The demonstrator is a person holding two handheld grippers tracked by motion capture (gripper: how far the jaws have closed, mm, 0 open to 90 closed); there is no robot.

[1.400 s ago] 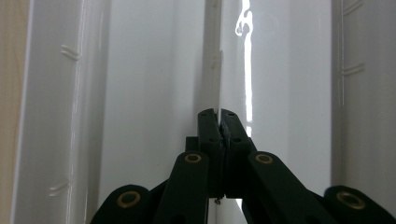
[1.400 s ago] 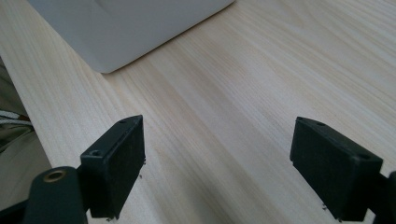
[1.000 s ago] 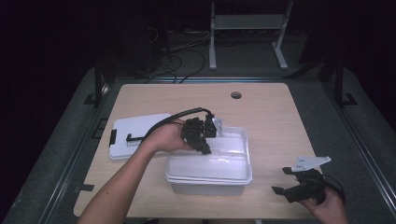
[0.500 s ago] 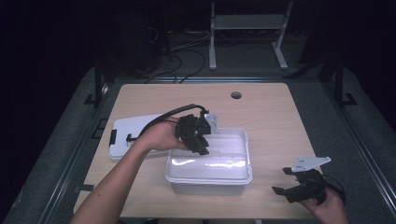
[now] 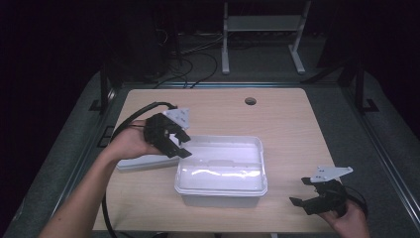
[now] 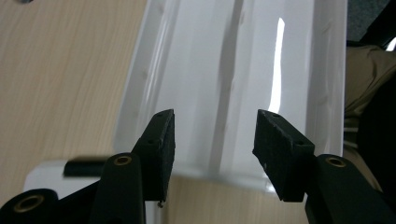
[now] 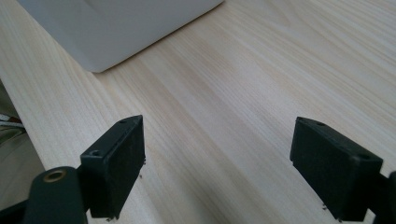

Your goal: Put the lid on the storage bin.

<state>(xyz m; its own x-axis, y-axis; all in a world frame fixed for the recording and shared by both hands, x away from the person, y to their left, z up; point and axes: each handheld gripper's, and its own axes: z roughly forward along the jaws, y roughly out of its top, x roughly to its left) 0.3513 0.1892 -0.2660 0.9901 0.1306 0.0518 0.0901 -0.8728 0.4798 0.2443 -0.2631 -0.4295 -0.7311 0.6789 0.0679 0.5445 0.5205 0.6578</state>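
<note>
White, glossy plastic forms a rectangular bin [image 5: 221,171] with rounded corners and a flanged rim, sitting near the middle of the pale wood-grain surface [image 5: 287,129]. Just to its left lies a flat white lid [image 5: 141,162] with a dark handle, partly under the person's left hand [image 5: 128,143]. The left gripper [image 5: 179,146] hovers over the bin's left end, its matte black jaws spread apart and empty. The right gripper [image 5: 308,198] rests low at the surface's near right corner, well apart from the bin, its blocky jaws also released and wide.
</note>
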